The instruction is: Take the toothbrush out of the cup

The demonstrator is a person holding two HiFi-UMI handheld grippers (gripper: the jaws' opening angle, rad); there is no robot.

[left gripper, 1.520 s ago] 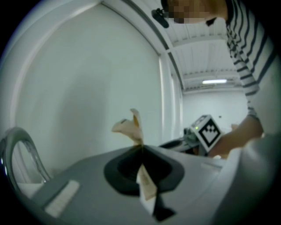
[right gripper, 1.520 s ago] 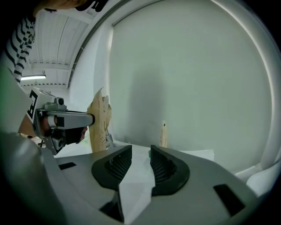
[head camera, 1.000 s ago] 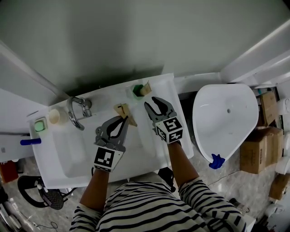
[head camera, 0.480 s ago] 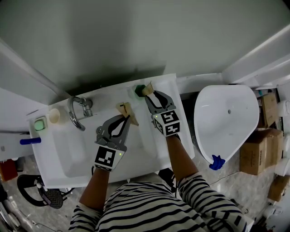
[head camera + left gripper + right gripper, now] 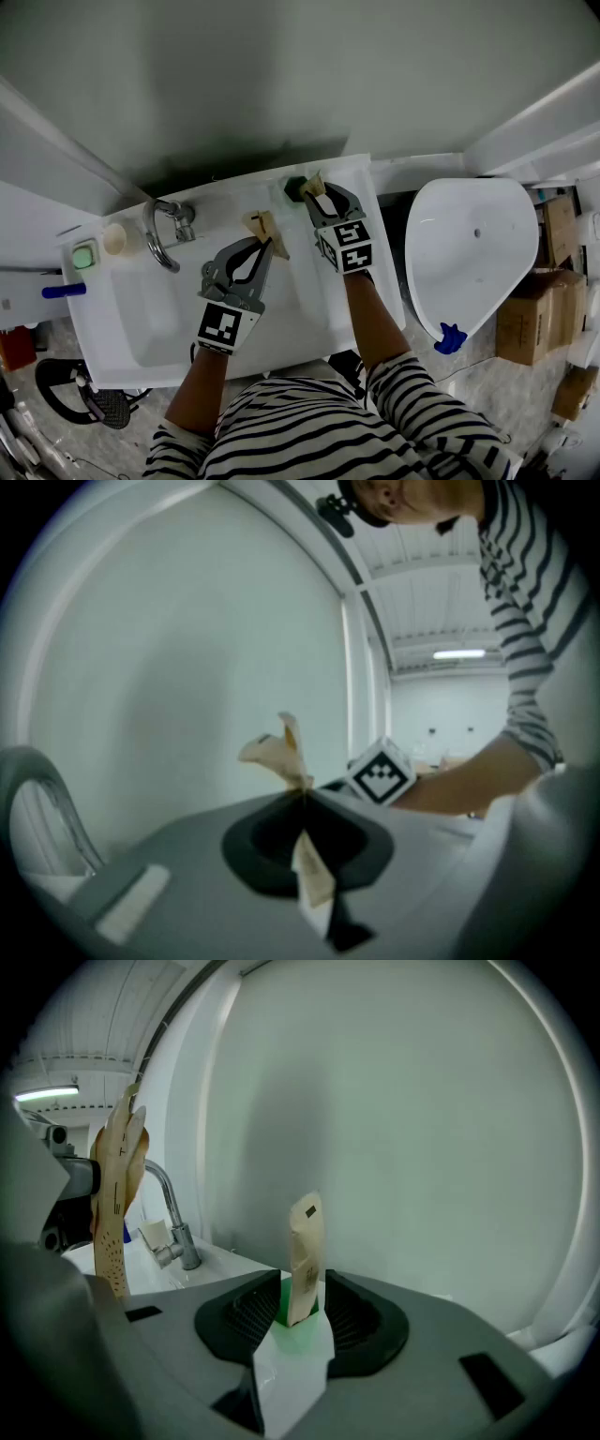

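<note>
A green cup (image 5: 292,187) stands at the back of the white sink counter (image 5: 366,272), with a tan paper-wrapped toothbrush (image 5: 312,184) upright in it. My right gripper (image 5: 317,193) is open at the cup. In the right gripper view its jaws flank the wrapped toothbrush (image 5: 305,1255) and the cup (image 5: 298,1314) without pressing on them. My left gripper (image 5: 265,246) hovers over the counter's middle, shut on a second tan wrapped packet (image 5: 262,226). That packet sticks up past the shut jaws in the left gripper view (image 5: 281,752).
A chrome faucet (image 5: 161,230) curves over the basin (image 5: 141,319) at the left. Beside it sit a beige cup (image 5: 113,240) and a green soap dish (image 5: 83,256). A white toilet (image 5: 469,253) and cardboard boxes (image 5: 539,305) stand to the right.
My right gripper has moved away from me to the green cup, and its jaws now flank the wrapped toothbrush. The left gripper and its packet have stayed put.
</note>
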